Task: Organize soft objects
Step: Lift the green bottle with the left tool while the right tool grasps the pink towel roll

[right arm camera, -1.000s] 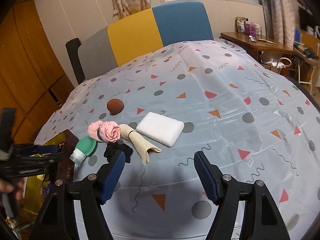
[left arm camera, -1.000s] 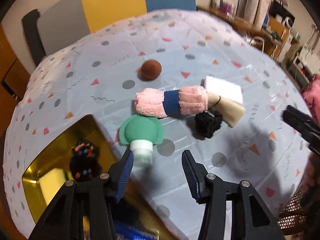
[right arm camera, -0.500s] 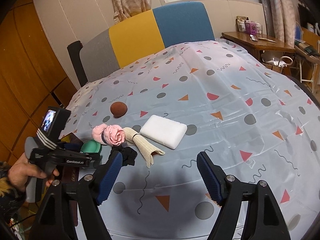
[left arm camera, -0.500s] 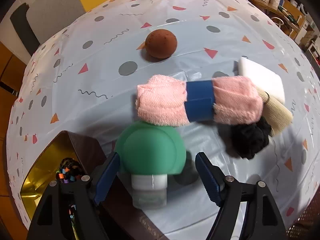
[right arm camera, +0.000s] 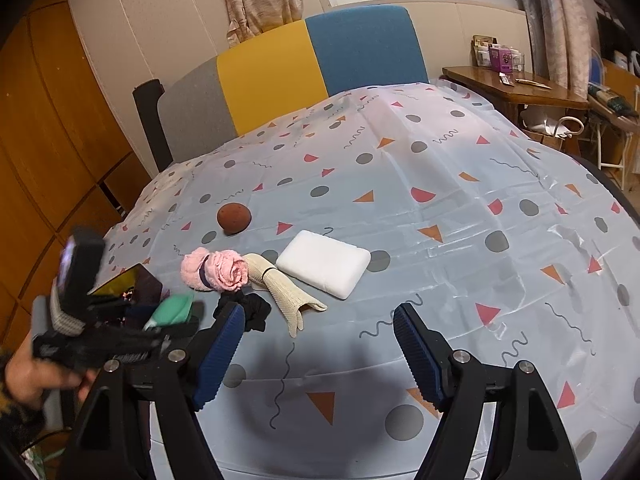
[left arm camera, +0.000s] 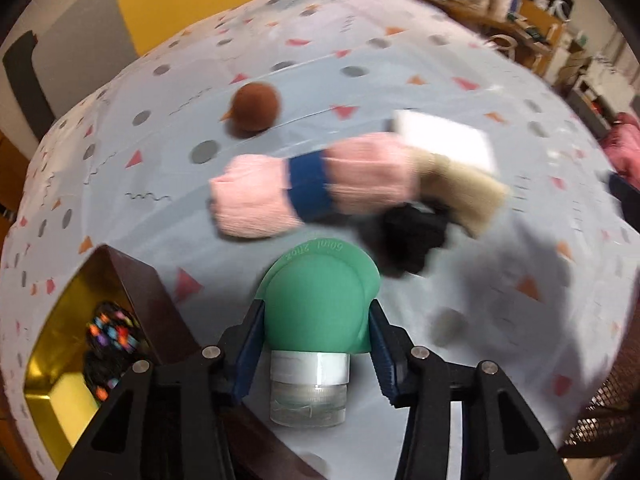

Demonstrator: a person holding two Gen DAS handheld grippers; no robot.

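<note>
A green squeeze bottle (left arm camera: 320, 280) with a clear cap lies near the table's front left, cap toward me. My left gripper (left arm camera: 316, 312) straddles it, jaws closing, both blue pads against its sides. In the right wrist view the same bottle (right arm camera: 172, 308) shows in that gripper. Beyond it lie a pink towel roll (left arm camera: 260, 196) with a blue band, a black scrunchie (left arm camera: 412, 240), a beige knit piece (left arm camera: 464, 188), a white sponge (left arm camera: 444, 140) and a brown ball (left arm camera: 256, 106). My right gripper (right arm camera: 318, 314) hangs open over bare tablecloth, nothing between its fingers.
A gold-lined box (left arm camera: 60, 340) at the table's left edge holds a black piece with coloured dots (left arm camera: 114, 332) and something yellow. A person's hand (right arm camera: 24, 376) holds the left gripper. A grey, yellow and blue seat back (right arm camera: 280, 72) stands behind the table, a wooden side table (right arm camera: 516, 88) at right.
The left gripper opened wide, came down over the green bottle and closed onto its sides. The right gripper stayed where it was, still open.
</note>
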